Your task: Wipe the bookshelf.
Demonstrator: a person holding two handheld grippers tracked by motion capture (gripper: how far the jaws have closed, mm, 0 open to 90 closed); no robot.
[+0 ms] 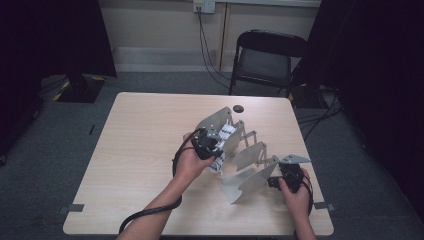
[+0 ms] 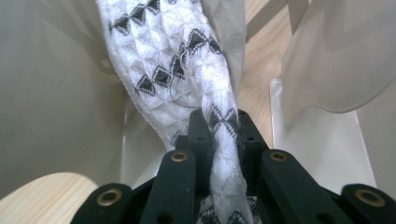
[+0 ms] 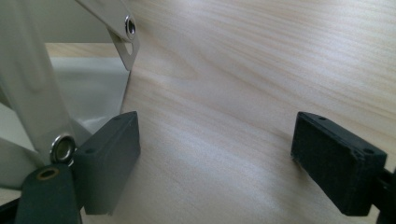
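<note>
White knitted cloth (image 2: 187, 70) with black diamond pattern, twisted into rope-like strand, hangs among grey panels of folding rack (image 1: 250, 170), right of table (image 1: 145, 130) centre. Left gripper (image 1: 212, 147) jaws clamped narrow on cloth. Right gripper (image 3: 215, 154) jaws wide apart, nothing between them, near table's front right corner, left jaw just beside rack foot.

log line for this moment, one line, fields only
left gripper: shut on patterned cloth | right gripper: open beside folding rack | cloth: inside rack | surface: wooden table
</note>
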